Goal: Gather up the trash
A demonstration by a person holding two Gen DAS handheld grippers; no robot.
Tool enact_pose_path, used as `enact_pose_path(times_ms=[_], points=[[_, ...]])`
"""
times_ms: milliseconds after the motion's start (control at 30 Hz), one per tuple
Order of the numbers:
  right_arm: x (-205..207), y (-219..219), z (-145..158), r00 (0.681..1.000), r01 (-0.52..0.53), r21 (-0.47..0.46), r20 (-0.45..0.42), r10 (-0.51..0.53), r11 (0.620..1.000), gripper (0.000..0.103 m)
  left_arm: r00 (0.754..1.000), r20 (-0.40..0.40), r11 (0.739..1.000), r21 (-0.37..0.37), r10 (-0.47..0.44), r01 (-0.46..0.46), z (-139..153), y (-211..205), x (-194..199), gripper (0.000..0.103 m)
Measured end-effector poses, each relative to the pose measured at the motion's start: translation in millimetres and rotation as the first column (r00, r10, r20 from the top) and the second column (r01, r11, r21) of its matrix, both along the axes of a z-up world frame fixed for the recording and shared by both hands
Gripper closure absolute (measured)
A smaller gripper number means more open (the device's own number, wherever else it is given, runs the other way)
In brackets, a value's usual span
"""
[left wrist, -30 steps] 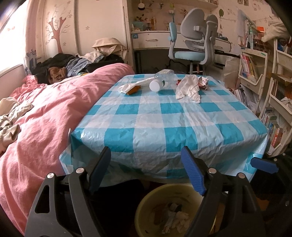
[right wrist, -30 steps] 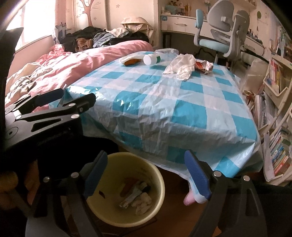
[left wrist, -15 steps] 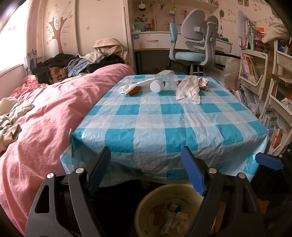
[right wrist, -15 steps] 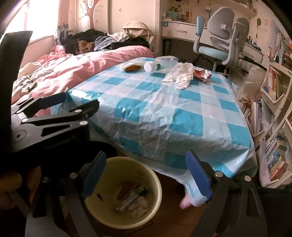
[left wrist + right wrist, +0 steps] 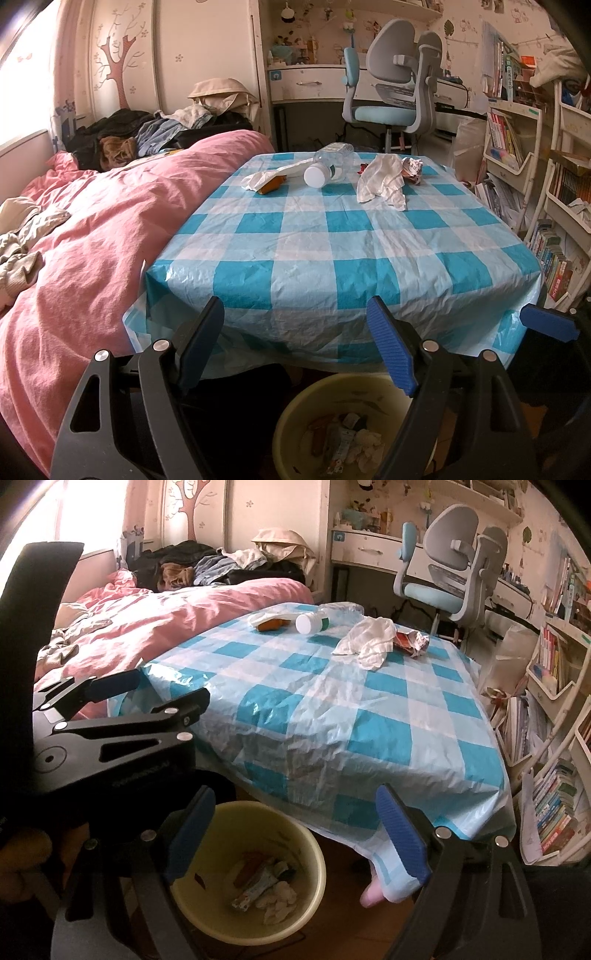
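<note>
Hovering unchanged, wide-jawed and empty: left gripper (image 5: 295, 343) and right gripper (image 5: 295, 830) above the yellow plastic bin (image 5: 314, 853), crumpled white tissue (image 5: 382, 181) and clear plastic bottle (image 5: 328, 168) uncollected on the far checked tablecloth (image 5: 332, 251).

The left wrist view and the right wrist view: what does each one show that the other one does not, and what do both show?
Only the left wrist view shows one blue pad of the right claw from the side, at its right edge. Only the right wrist view shows the left claw from the side and a pink object on the floor. Both show the checked table, the bottle, the white tissue and the yellow bin holding trash.
</note>
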State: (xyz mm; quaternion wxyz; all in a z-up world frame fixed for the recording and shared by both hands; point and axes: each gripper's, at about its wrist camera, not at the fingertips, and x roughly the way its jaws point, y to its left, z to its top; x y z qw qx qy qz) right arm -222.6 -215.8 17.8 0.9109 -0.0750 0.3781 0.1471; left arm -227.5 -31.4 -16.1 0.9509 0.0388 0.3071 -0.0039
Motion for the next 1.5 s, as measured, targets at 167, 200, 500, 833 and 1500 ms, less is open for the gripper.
enact_pose_path(times_ms=[167,200,500,833,1500], points=[[-0.3,0.3,0.0,1.000,0.000,-0.001,0.001,0.000,1.000,0.018,1.000,0.000,1.000,0.000,0.000,0.000,0.0,0.0,-0.4,0.027],[-0.3,0.4,0.1,1.000,0.000,-0.001,0.001,0.000,1.000,0.018,1.000,0.000,1.000,0.000,0.000,0.000,-0.1,0.1,-0.2,0.027],[-0.8,0.2,1.5,1.000,0.001,-0.002,0.010,-0.001,1.000,0.018,1.000,0.001,1.000,0.000,0.000,0.000,-1.0,-0.5,-0.5,0.026],[7.4,2.4,1.3,1.000,-0.002,0.001,0.028,0.002,1.000,0.016,1.000,-0.002,1.000,-0.003,0.002,-0.002,-0.3,-0.3,1.6,0.024],[24.5,-3.0,-1.3,0.998,0.039,0.033,0.051,-0.041,0.999,0.015,1.000,-0.016,0.999,-0.035,0.021,-0.022,-5.4,-6.3,20.4,0.019]])
